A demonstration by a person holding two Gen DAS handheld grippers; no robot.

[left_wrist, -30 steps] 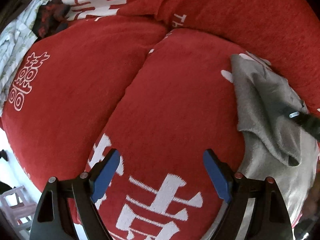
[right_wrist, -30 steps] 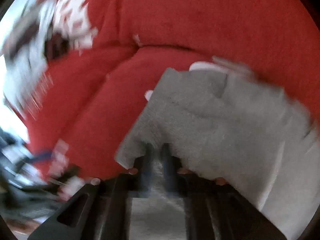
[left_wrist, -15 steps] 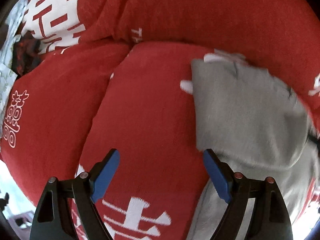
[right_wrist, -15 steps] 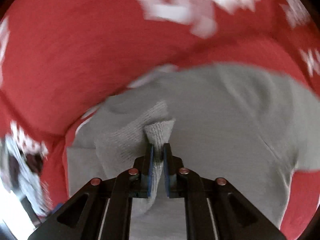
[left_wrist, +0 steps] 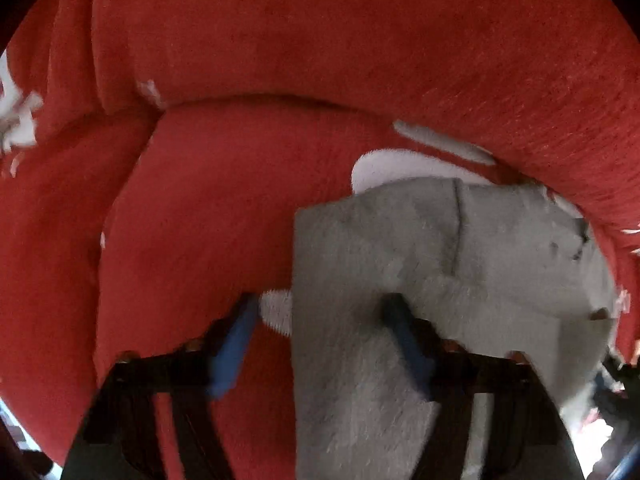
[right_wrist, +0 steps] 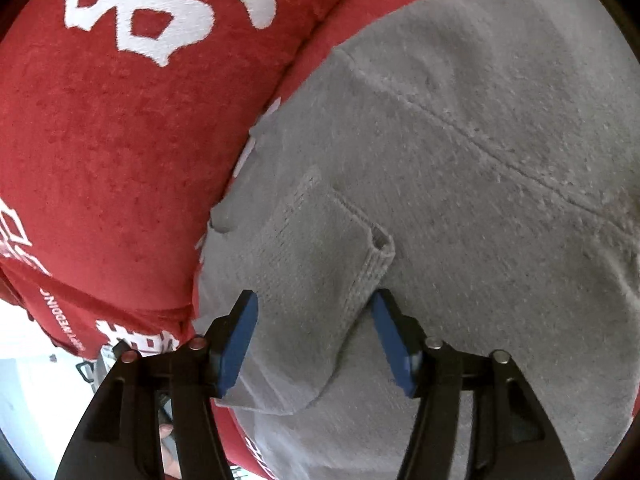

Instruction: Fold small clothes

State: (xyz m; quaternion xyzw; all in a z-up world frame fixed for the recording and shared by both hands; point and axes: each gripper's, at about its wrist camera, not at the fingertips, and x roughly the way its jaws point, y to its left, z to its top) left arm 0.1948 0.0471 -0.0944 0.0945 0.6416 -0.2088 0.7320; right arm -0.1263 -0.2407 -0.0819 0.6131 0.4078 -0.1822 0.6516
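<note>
Nearest to me in the right wrist view, my right gripper (right_wrist: 314, 322) has its blue pads apart; its jaws have just been opening, and the folded grey sleeve (right_wrist: 316, 272) with its ribbed cuff lies loose between them, neither pad pressing on it as far as I can see. That sleeve rests on the body of the grey garment (right_wrist: 480, 184), which fills the right and far side of that view and runs off the frame at the bottom and right, so I cannot see its whole outline. In the left wrist view my left gripper (left_wrist: 320, 320) is smeared by blur; its jaws have just been closing, yet a gap shows between the pads, with the left straight edge of the grey garment (left_wrist: 360, 280) lying in that gap. I cannot tell whether the right-hand pad touches the cloth. Under everything is the red cushion cover (left_wrist: 200, 220) with white printed characters (right_wrist: 160, 8), some of them half hidden beneath the garment. Farther off a seam divides the seat from the red back cushion (left_wrist: 360, 40). At the far right edge of the left view something dark is too blurred to name.
</note>
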